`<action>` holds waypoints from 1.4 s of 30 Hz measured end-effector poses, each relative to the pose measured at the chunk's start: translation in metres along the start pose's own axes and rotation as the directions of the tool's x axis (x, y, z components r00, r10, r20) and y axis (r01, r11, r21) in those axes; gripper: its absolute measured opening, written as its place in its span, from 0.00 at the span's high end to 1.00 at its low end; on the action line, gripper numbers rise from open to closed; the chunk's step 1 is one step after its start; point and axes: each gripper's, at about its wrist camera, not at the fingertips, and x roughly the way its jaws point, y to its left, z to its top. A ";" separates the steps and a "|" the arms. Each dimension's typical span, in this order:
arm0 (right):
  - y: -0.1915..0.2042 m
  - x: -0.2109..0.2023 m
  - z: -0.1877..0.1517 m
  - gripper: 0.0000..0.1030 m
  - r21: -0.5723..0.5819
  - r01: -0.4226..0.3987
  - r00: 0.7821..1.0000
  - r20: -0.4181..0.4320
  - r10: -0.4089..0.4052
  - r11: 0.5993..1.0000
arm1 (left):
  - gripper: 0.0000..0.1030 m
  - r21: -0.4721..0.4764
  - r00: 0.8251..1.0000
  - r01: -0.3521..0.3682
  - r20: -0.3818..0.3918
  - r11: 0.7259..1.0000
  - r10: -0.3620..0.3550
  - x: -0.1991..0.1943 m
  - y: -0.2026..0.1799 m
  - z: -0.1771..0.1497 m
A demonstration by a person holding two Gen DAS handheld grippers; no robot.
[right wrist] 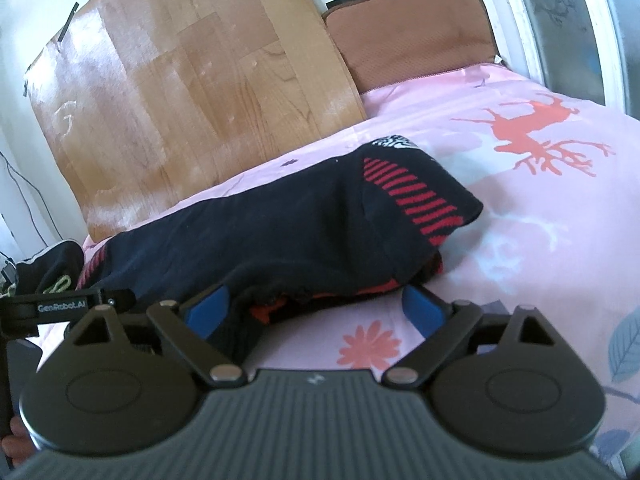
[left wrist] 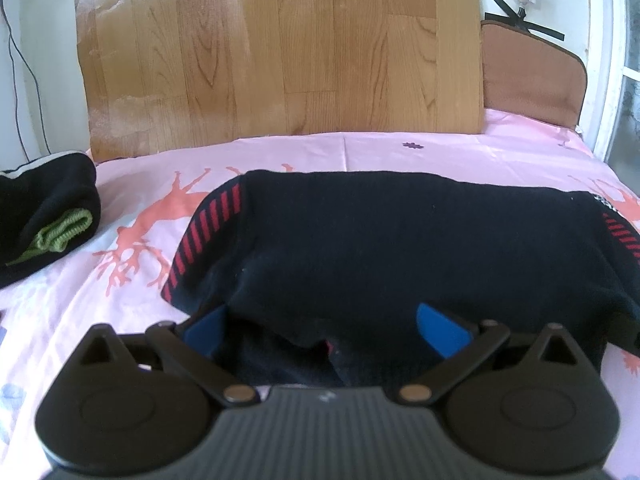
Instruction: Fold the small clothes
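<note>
Black sweater [left wrist: 400, 240] with red stripes lying folded on the pink bed sheet [left wrist: 360, 152], left gripper [left wrist: 322, 326] and right gripper [right wrist: 316, 304] at its near edge, both jaws wide, nothing gripped, second dark folded garment [left wrist: 44, 216] at the left

A bed with a pink deer-print sheet [left wrist: 280, 152] carries everything. A black garment with red stripes [left wrist: 400, 240] lies at its centre. A dark folded bundle [left wrist: 44, 208] sits at nine o'clock.

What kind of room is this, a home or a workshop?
Most likely a bedroom in a home. The work surface is a bed with a pink deer-print sheet, a brown padded headboard stands behind it, and a folded dark garment lies beside the black sweater with red stripes.
</note>
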 end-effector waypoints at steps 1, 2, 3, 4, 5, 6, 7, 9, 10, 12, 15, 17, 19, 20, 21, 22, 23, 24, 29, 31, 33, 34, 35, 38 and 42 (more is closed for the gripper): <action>0.001 0.001 0.001 0.07 -0.006 0.004 1.000 -0.004 -0.004 1.000 | 0.00 -0.004 1.000 0.004 -0.004 1.000 -0.004 0.001 0.002 -0.001; 0.002 0.001 0.001 0.07 -0.014 0.012 1.000 -0.011 -0.012 1.000 | 0.00 -0.009 1.000 0.007 -0.008 1.000 -0.007 0.002 0.003 -0.001; 0.005 0.002 0.003 0.07 -0.026 0.022 1.000 -0.021 -0.022 0.999 | 0.00 -0.013 1.000 0.012 -0.011 1.000 -0.012 0.003 0.004 -0.001; 0.007 0.003 0.003 0.07 -0.038 0.031 0.999 -0.031 -0.032 0.999 | 0.00 -0.015 1.000 0.015 -0.012 1.000 -0.015 0.004 0.005 -0.002; 0.009 0.004 0.004 0.07 -0.049 0.041 0.998 -0.041 -0.043 0.998 | 0.00 -0.014 1.000 0.016 -0.013 1.000 -0.016 0.004 0.005 -0.002; 0.012 0.005 0.005 0.07 -0.059 0.053 0.997 -0.051 -0.056 0.997 | 0.00 -0.012 1.000 0.017 -0.012 1.000 -0.018 0.004 0.005 -0.002; 0.013 0.006 0.005 0.07 -0.066 0.063 0.996 -0.058 -0.067 0.996 | 0.00 -0.009 1.000 0.018 -0.012 1.000 -0.018 0.004 0.005 -0.002; 0.017 0.008 0.005 0.07 -0.081 0.088 0.993 -0.070 -0.094 0.993 | 0.00 -0.006 1.000 0.018 -0.014 1.000 -0.019 0.003 0.006 -0.003; 0.018 0.009 0.006 0.07 -0.086 0.097 0.992 -0.073 -0.104 0.992 | 0.00 -0.005 1.000 0.019 -0.015 1.000 -0.019 0.004 0.006 -0.004; 0.021 0.010 0.006 0.07 -0.097 0.118 0.989 -0.081 -0.126 0.988 | 0.00 -0.006 1.000 0.020 -0.016 1.000 -0.020 0.003 0.007 -0.004; 0.024 0.012 0.006 0.07 -0.112 0.137 0.985 -0.090 -0.147 0.984 | 0.00 -0.009 1.000 0.022 -0.017 1.000 -0.022 0.004 0.007 -0.004; 0.025 0.013 0.006 0.06 -0.116 0.143 0.984 -0.093 -0.154 0.983 | 0.00 -0.008 1.000 0.022 -0.017 1.000 -0.022 0.004 0.007 -0.005; 0.026 0.014 0.006 0.05 -0.120 0.151 0.982 -0.095 -0.162 0.981 | 0.00 -0.006 1.000 0.023 -0.017 1.000 -0.023 0.004 0.007 -0.005; 0.027 0.014 0.005 0.04 -0.122 0.155 0.981 -0.096 -0.167 0.980 | 0.00 -0.005 1.000 0.024 -0.017 1.000 -0.024 0.004 0.007 -0.005; 0.028 0.015 0.005 0.03 -0.125 0.158 0.981 -0.097 -0.171 0.979 | 0.00 -0.005 1.000 0.024 -0.017 1.000 -0.025 0.004 0.007 -0.005; 0.029 0.016 0.005 0.02 -0.128 0.161 0.980 -0.098 -0.174 0.979 | 0.00 -0.004 1.000 0.026 -0.017 1.000 -0.026 0.004 0.007 -0.005; 0.030 0.017 0.005 0.01 -0.132 0.163 0.979 -0.100 -0.177 0.978 | 0.00 -0.004 1.000 0.027 -0.016 1.000 -0.027 0.004 0.008 -0.006; 0.031 0.017 0.005 0.01 -0.136 0.166 0.978 -0.102 -0.180 0.977 | 0.00 -0.004 0.999 0.027 -0.016 1.000 -0.027 0.004 0.008 -0.006; 0.033 0.020 0.005 0.00 -0.145 0.180 0.975 -0.107 -0.196 0.973 | 0.00 -0.005 0.999 0.034 -0.014 0.999 -0.034 0.004 0.009 -0.007; 0.034 0.021 0.005 0.00 -0.151 0.182 0.974 -0.110 -0.200 0.972 | 0.00 -0.005 0.999 0.038 -0.013 0.999 -0.038 0.004 0.010 -0.007; 0.036 0.021 0.005 0.00 -0.157 0.188 0.972 -0.113 -0.207 0.969 | 0.00 -0.006 0.999 0.041 -0.013 0.999 -0.041 0.005 0.011 -0.007; 0.036 0.022 0.005 0.00 -0.160 0.191 0.971 -0.114 -0.210 0.969 | 0.00 -0.007 0.999 0.043 -0.013 0.999 -0.043 0.005 0.011 -0.007; 0.037 0.022 0.005 0.00 -0.162 0.195 0.970 -0.115 -0.214 0.967 | 0.00 -0.006 0.999 0.044 -0.013 0.999 -0.044 0.004 0.011 -0.007; 0.038 0.023 0.005 0.00 -0.165 0.204 0.967 -0.117 -0.224 0.965 | 0.00 -0.007 0.999 0.050 -0.013 0.999 -0.050 0.004 0.013 -0.007; 0.040 0.024 0.006 0.00 -0.169 0.217 0.963 -0.124 -0.239 0.961 | 0.00 -0.009 0.998 0.056 -0.013 0.998 -0.056 0.004 0.014 -0.007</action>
